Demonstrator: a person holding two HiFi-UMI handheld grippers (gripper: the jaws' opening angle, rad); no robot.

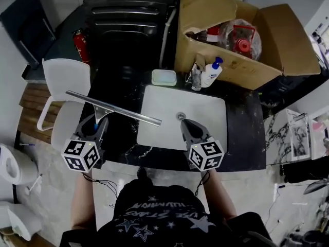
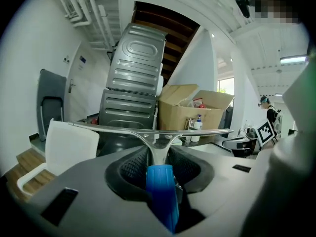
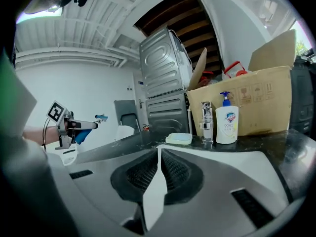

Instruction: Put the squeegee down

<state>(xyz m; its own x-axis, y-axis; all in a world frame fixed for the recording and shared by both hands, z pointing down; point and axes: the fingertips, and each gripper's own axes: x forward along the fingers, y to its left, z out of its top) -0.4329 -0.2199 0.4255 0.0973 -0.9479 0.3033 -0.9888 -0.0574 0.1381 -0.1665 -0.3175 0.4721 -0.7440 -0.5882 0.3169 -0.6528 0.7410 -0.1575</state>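
Note:
The squeegee has a long metal blade and a blue handle. My left gripper is shut on that handle and holds the blade level above the left part of the black counter. In the left gripper view the blade runs crosswise just past the jaws of the left gripper. My right gripper hangs over the front edge of the white sink; its jaws are shut with nothing between them, as the right gripper view also shows for the right gripper.
Behind the sink stand a soap dish, a tap and a soap bottle. An open cardboard box fills the back right. A white chair stands left of the counter, with a dark machine behind it.

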